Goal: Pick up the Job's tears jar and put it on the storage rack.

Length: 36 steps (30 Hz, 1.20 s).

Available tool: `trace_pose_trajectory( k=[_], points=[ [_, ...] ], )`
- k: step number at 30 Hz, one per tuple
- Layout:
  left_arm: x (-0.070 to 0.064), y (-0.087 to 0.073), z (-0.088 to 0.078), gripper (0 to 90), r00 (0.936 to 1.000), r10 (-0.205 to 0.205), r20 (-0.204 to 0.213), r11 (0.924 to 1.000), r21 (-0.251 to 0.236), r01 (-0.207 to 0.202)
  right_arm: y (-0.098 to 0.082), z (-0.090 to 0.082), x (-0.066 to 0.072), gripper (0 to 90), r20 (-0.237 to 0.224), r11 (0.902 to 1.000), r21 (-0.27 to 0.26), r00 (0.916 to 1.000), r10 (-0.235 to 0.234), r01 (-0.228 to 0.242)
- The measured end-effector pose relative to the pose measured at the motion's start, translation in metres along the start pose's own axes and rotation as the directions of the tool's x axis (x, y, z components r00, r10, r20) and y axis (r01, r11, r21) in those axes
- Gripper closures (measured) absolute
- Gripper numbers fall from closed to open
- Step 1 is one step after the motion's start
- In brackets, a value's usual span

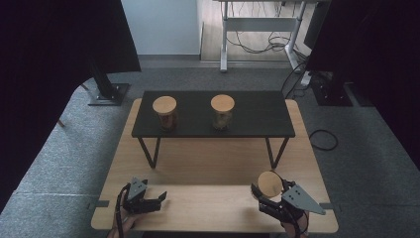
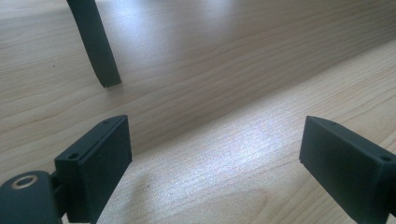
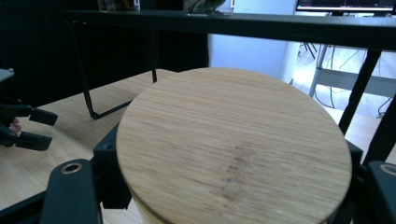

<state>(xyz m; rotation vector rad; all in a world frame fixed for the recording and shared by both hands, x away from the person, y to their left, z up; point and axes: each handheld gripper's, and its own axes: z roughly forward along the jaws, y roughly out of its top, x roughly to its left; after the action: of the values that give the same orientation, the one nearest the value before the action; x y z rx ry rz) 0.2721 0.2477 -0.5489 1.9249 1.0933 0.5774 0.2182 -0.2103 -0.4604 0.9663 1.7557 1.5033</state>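
1. grey carpeted room, black curtains either side, a light wooden table (image 1: 208,168) with a little black shelf (image 1: 247,116) standing on it. two jars with round bamboo lids are up on the shelf, the left shelf jar (image 1: 165,113) and the right shelf jar (image 1: 222,111), well apart from each other.

2. the third jar (image 1: 270,186) is down at the near right of the table, in the right gripper (image 1: 267,191). in the right gripper view its bamboo lid (image 3: 233,144) sits right between the two black jaws, which are closed in on the jar body just under the lid. looks like a real grip, not just hovering.

3. the left gripper (image 1: 148,201) rests low over the near left of the table, jaws spread wide with nothing but bare wood between them.

4. handling guess: body looks like glass going by the shelf ones, so stiff, smooth, a bit slippery and breakable if it tips off. can't see how full this one is, so weight is anyone's guess.

5. the lid may just sit loose, so i wouldn't lift by it. holding the body below the lid, like now, seems the safe spot. keep it upright.
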Motion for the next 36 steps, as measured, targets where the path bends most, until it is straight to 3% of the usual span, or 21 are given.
trace_pose_trajectory(
  k=[30,36],
  points=[
    [0.0,0.0,0.0,8.5,1.0,-0.003,-0.004,1.0,0.001,0.003,0.033,-0.002,-0.004,24.4,-0.027,0.9985,-0.048,0.9992,-0.029,0.028],
    [0.0,0.0,0.0,8.5,0.9999,-0.006,-0.009,1.0,-0.002,0.006,0.041,-0.003,-0.003,24.5,-0.028,0.9974,-0.051,0.9983,-0.052,0.05]
  ],
)
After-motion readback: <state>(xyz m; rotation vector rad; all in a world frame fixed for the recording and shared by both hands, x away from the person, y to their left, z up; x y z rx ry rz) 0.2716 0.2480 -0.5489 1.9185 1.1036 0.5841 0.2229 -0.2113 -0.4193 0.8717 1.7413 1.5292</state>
